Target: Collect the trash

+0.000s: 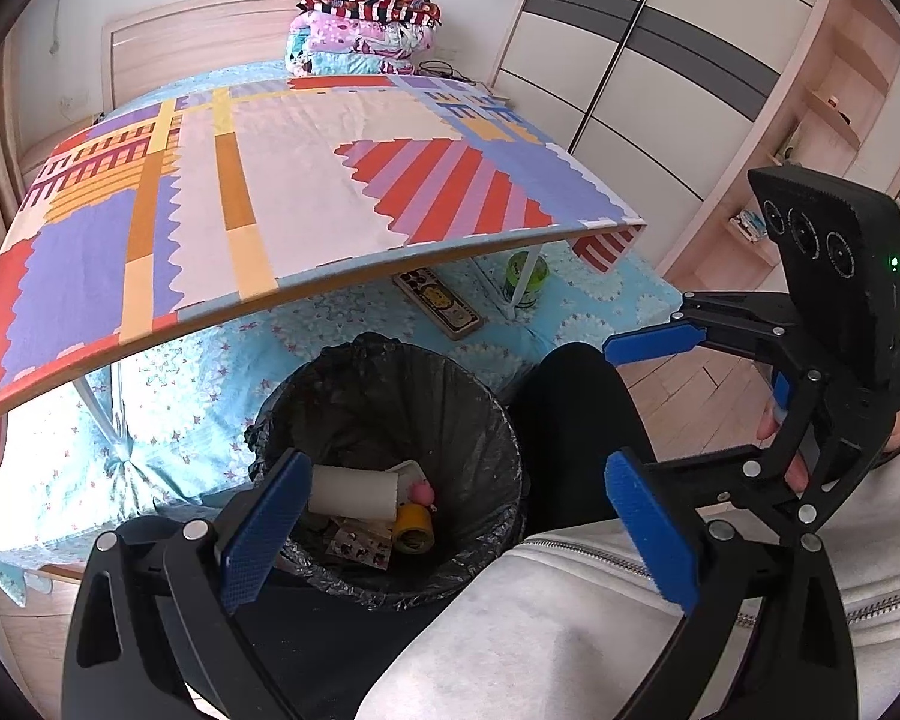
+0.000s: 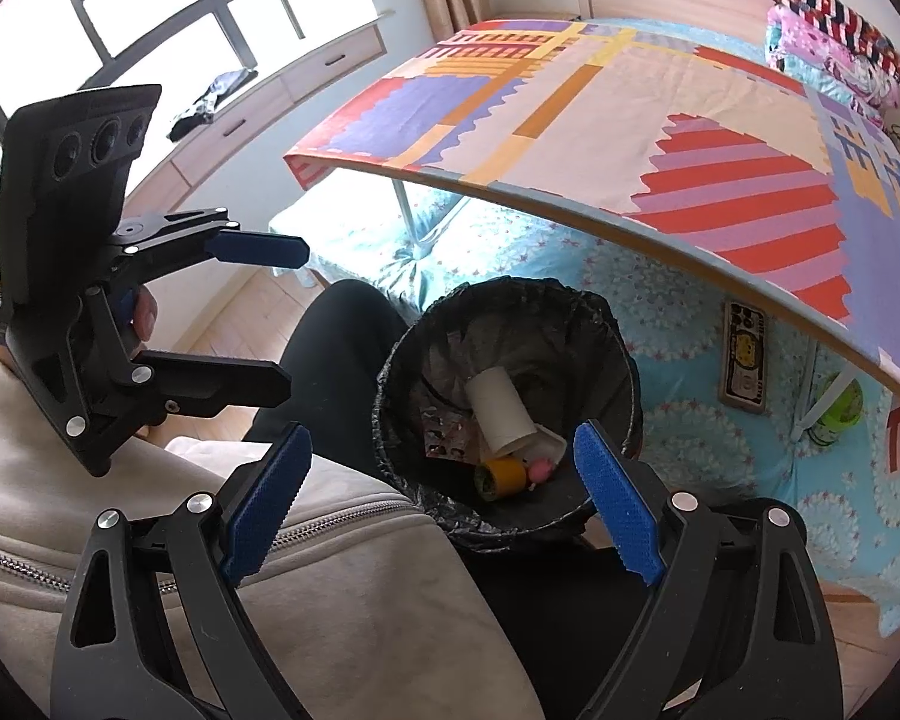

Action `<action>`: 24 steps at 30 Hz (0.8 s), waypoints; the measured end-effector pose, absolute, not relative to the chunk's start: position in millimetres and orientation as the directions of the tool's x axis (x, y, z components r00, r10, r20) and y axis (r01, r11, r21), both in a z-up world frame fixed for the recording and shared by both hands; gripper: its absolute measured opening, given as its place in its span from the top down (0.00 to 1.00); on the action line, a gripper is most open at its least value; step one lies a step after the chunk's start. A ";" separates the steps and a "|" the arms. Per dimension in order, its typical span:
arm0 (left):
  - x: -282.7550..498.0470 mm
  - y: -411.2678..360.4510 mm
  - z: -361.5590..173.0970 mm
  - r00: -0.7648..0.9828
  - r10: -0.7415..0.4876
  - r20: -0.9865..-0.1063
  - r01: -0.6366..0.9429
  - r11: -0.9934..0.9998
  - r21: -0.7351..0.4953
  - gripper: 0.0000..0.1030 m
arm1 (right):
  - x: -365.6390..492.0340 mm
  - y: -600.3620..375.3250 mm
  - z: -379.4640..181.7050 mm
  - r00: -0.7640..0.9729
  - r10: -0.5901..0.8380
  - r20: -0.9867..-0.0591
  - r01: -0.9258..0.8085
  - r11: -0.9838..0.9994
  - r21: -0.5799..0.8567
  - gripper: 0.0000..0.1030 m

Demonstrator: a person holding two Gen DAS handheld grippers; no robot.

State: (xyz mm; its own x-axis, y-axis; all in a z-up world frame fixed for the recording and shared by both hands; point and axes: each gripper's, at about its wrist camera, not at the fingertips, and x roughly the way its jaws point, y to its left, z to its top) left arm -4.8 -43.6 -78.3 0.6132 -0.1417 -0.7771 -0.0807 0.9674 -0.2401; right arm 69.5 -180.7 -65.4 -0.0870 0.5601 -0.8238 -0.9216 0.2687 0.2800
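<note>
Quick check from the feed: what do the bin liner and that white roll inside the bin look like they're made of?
Bin liner: thin black plastic film, slightly glossy, going by the crinkles and the bunched folds over the rim. White roll: probably cardboard or paper, matte, with a hollow end visible in the right wrist view; it looks like a spent tube, though I can't rule out remaining paper.

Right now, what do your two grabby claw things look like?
Both match. The left gripper and the right gripper each have black plastic arms joined with silver bolts, ending in blue bumpy pads. A black box with three round lenses and a little green light sits on the right one. No cables show. The person's sleeves are light grey with a zip.
</note>
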 end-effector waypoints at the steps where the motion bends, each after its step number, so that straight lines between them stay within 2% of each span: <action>1: -5.1 -43.8 -78.2 0.614 -0.143 -0.776 -0.079 0.967 -0.241 0.08 | 69.2 -180.3 -65.7 -0.086 0.558 -0.825 -0.922 0.270 0.278 0.13; 24: -3.8 -45.6 -80.0 0.609 -0.138 -0.781 -0.083 0.968 -0.236 0.08 | 67.6 -179.5 -65.1 -0.082 0.557 -0.827 -0.926 0.265 0.270 0.13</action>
